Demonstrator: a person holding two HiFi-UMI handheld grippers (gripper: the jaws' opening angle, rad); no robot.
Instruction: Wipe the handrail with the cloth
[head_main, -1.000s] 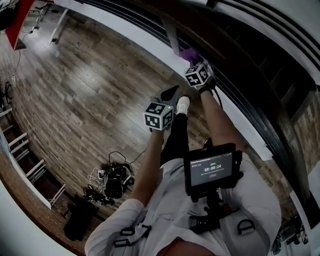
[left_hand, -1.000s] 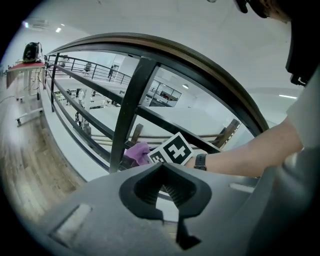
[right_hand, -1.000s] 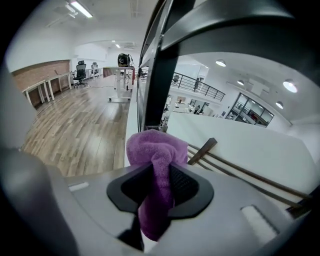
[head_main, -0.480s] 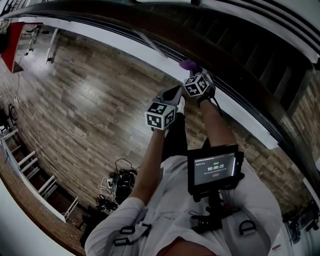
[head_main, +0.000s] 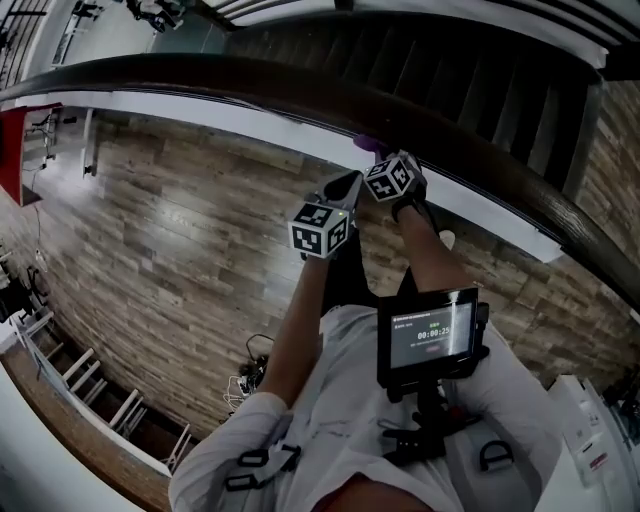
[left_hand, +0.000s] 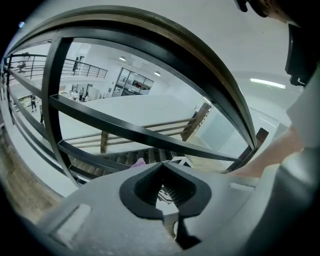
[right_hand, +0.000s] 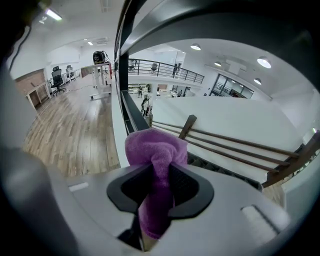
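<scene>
Right gripper (right_hand: 161, 182) pinches the purple cloth (right_hand: 155, 147) at upper centre of the head view, beside the dark handrail (head_main: 250, 78). Left gripper (left_hand: 162, 180) is pressed together, empty. Wiping looks underway; next, slide the cloth along the rail.

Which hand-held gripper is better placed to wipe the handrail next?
Right. The right hand-held gripper is shut on the purple fuzzy cloth and sits close by the dark curved wooden handrail in the head view. The left hand-held gripper is shut with nothing in it, farther from the rail.
</scene>
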